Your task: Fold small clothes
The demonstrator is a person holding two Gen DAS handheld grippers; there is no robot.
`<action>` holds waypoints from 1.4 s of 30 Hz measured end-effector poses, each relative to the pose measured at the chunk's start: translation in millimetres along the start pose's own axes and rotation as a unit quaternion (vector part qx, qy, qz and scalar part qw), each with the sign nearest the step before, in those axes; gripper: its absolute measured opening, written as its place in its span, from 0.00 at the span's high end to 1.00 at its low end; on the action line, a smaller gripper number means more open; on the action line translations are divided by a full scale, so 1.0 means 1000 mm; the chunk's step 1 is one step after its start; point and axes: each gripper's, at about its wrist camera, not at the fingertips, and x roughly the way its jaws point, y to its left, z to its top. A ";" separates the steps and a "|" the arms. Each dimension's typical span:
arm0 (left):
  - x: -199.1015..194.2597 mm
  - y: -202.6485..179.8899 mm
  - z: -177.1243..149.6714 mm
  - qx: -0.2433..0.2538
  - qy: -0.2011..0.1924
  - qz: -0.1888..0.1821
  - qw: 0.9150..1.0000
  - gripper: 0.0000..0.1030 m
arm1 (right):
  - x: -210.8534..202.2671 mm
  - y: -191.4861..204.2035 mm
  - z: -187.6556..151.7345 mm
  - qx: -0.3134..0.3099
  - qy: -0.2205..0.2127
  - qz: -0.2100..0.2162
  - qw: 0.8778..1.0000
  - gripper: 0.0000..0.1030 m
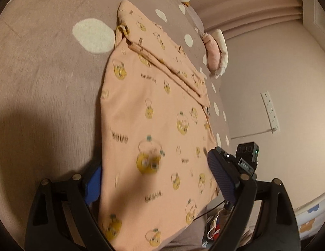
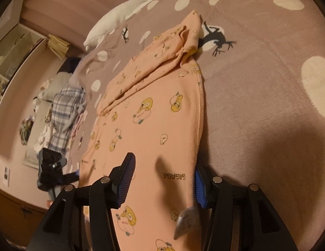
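A small peach garment (image 1: 150,113) printed with yellow cartoon figures lies flat on the mauve bedspread (image 1: 47,67), its sleeve folded across the upper part. My left gripper (image 1: 156,177) is open, its blue-padded fingers (image 1: 222,179) wide apart on either side of the garment's near hem. The same garment (image 2: 158,121) shows in the right wrist view. My right gripper (image 2: 162,182) is open, its fingers (image 2: 125,179) straddling the near hem, with a white care label (image 2: 185,221) hanging there. The other gripper (image 2: 51,171) appears at the left.
A white pillow (image 2: 120,14) lies at the head of the bed. A pink and white rolled cloth (image 1: 217,52) sits at the bed edge. A pile of plaid clothes (image 2: 64,113) and shelves (image 2: 13,50) stand beside the bed. A wall socket strip (image 1: 270,110) is on the wall.
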 end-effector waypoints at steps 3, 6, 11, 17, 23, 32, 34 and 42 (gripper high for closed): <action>-0.006 0.000 -0.013 0.005 0.004 0.002 1.000 0.14 | -0.004 0.000 -0.011 -0.008 0.015 0.013 1.000 0.50; -0.012 0.000 -0.027 0.006 0.007 -0.001 1.000 0.14 | -0.012 -0.001 -0.026 -0.010 0.024 0.024 0.999 0.50; -0.014 -0.004 -0.047 0.004 0.017 -0.003 1.000 0.14 | -0.020 0.000 -0.043 -0.007 0.038 0.039 0.999 0.50; -0.010 -0.012 -0.061 0.004 0.024 0.007 1.000 0.15 | -0.022 0.008 -0.060 -0.008 0.046 0.041 0.998 0.50; -0.005 -0.006 -0.056 -0.020 0.010 0.009 1.000 0.29 | -0.017 0.008 -0.061 -0.004 0.036 0.044 0.998 0.50; -0.013 0.017 -0.059 -0.079 -0.006 0.022 0.997 0.87 | -0.015 0.017 -0.064 -0.031 0.019 0.010 0.999 0.67; -0.016 0.022 -0.060 -0.097 -0.006 0.015 0.995 0.90 | -0.016 0.016 -0.064 -0.030 0.016 0.007 0.999 0.72; -0.028 0.015 -0.060 -0.105 -0.010 -0.067 0.992 0.92 | -0.026 0.019 -0.064 -0.028 -0.015 0.054 0.998 0.92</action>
